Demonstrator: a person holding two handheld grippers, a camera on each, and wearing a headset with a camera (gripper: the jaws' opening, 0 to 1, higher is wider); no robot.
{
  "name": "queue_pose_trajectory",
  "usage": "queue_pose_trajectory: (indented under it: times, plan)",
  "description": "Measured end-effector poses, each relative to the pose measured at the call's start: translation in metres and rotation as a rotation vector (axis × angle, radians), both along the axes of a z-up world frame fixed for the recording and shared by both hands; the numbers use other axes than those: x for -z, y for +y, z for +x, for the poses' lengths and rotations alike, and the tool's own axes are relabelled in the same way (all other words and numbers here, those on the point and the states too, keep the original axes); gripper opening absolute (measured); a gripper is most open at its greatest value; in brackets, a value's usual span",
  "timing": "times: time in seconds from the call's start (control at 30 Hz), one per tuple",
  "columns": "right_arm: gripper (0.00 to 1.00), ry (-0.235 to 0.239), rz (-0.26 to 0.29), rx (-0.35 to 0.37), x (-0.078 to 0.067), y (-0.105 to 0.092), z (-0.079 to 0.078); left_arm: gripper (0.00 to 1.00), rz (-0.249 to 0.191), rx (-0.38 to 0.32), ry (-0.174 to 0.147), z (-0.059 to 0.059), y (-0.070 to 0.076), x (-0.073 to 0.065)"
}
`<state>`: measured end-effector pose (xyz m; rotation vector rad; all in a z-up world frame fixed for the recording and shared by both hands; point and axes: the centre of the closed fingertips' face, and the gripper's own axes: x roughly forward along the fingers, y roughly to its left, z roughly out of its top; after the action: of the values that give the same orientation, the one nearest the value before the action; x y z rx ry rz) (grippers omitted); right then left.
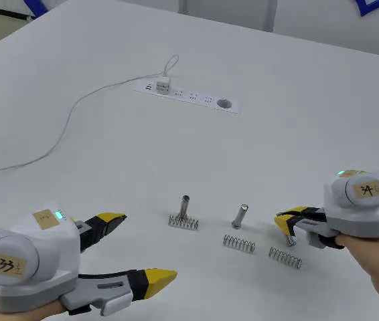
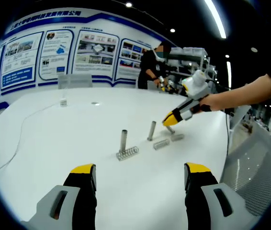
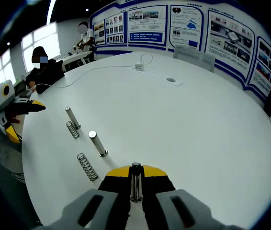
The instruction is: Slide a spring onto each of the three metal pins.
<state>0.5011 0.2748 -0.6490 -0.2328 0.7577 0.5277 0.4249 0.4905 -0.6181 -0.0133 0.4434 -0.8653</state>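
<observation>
Pin [image 3: 135,189] of smooth steel sits clamped in right claw [image 3: 135,171]; left claw [image 2: 140,168] gapes wide.

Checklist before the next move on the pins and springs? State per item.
1. Right tongs shut on the held pin: ok.
2. Left tongs open, nothing in them: ok.
3. Head view: left pin and middle pin upright on the table: ok.
4. Springs on pins: not ok. Left spring, middle spring and right spring all lie on the table.
5. Held pin's foot resting on the table: cannot tell.
6. Power strip well away from the work: ok.
</observation>
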Motion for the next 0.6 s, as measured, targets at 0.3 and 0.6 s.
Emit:
queue_pose_trajectory:
  times: [0.3,0.6]
  plan:
    - [0.08,-0.028,0.006,0.0,-0.007,-0.003,-0.006,0.77,0.006,-0.001,-0.002,0.0,0.001,0.0]
    - [0.08,-0.062,0.025,0.016,-0.014,-0.002,-0.009,0.77,0.004,0.003,-0.002,-0.002,0.001,-0.002]
